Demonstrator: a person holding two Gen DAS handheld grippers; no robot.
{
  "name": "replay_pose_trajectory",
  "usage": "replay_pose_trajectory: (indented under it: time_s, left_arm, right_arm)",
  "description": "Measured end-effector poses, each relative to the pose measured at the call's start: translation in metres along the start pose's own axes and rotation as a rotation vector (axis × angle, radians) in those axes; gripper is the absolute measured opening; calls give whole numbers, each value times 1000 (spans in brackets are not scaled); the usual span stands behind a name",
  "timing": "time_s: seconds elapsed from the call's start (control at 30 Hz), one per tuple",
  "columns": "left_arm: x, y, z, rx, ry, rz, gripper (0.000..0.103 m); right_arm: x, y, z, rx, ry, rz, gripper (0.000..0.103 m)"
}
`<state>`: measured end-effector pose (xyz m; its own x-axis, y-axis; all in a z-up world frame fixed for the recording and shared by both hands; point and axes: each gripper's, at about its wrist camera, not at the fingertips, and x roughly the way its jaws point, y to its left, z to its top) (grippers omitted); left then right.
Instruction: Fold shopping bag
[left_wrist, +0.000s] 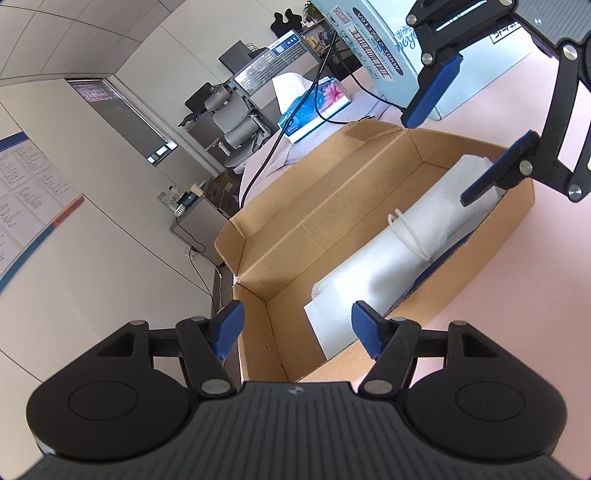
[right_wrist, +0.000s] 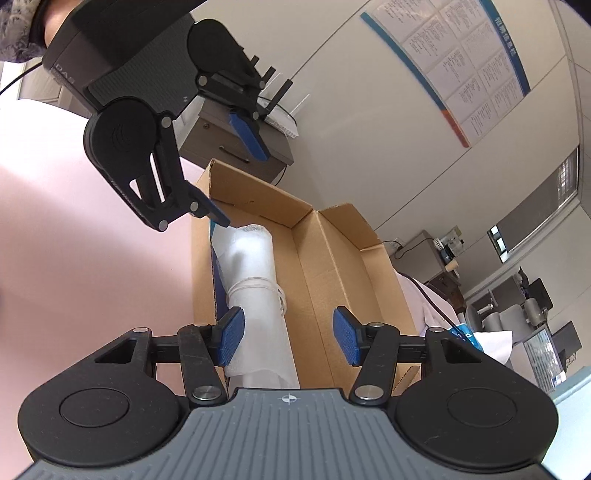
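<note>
Rolled, tied shopping bag (left_wrist: 417, 240) lies in the cardboard box (left_wrist: 314, 218), 3 o'clock wall. Left gripper (left_wrist: 297, 326) and right gripper (right_wrist: 288, 334) both apart, empty. You lift straight out; don't snag the roll.

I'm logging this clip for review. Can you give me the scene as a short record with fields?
bag: white rolled shopping bag, tied round with its cord, lying in the box
container: open cardboard box on a pink table
left hand-held gripper: open, above the bag's near end, not touching
right hand-held gripper: open, nothing held
background: tissue box
</note>
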<state>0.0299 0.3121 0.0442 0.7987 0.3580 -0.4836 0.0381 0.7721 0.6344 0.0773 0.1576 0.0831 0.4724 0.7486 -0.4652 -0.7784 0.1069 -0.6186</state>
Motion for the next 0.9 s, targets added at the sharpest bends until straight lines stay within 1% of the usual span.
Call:
replay_pose_trajectory:
  time_s: [0.07,0.13,0.17,0.23,0.27,0.33,0.37,0.4,0.47,0.5,0.53,0.57,0.6,0.67,0.7,0.77,0.83,0.9]
  left_arm:
    - [-12,-3,1,-6,-8,0,71]
    - [-26,-6,3,-26,-20,-4,74]
    - [-31,-8,4,-36,-28,-9,75]
    - [-42,-11,6,-76,-47,-22,77]
    - [-47,-13,6,-114,-50,-20,79]
    - [-55,-17,6,-187,-56,-14,81]
    - [-59,-20,5,-227,-57,-4,82]
    - [-63,-24,4,-280,-54,11,83]
    - [-71,-31,2,-370,-48,36,84]
    - [-75,-37,2,-427,-36,62,85]
    - [-78,-41,2,-461,-26,87,85]
    - [-81,-46,2,-496,-15,111,86]
    - [-84,-50,1,-529,-5,133,86]
    - [-91,-55,-2,-590,10,160,90]
    - [-96,-57,-5,-640,16,166,92]
    - [-104,-60,-12,-685,2,172,103]
    - [-114,-67,-18,-705,-29,169,103]
    - [-119,-73,-20,-709,-28,155,103]
  right_arm:
    - [-14,-4,-7,68,-21,-32,56]
    - [-28,-7,-15,137,-42,-63,63]
    - [-35,-8,-17,168,-56,-63,65]
    - [-55,-10,-27,277,-85,-38,66]
    - [-63,-9,-30,316,-103,-28,69]
    - [-79,-6,-35,409,-146,-25,83]
    - [-89,-1,-38,470,-164,-40,86]
    - [-92,2,-38,509,-170,-51,87]
    - [-106,12,-40,636,-178,-87,89]
    - [-110,15,-40,694,-180,-103,93]
    - [-114,17,-41,752,-183,-118,98]
    - [-114,19,-44,809,-201,-137,100]
    - [-111,18,-45,837,-212,-152,102]
    - [-115,21,-53,926,-233,-190,102]
    - [-119,23,-60,981,-244,-201,102]
    - [-125,24,-74,1072,-252,-207,103]
    - [-126,26,-84,1118,-227,-186,103]
    - [-128,32,-93,1140,-208,-136,103]
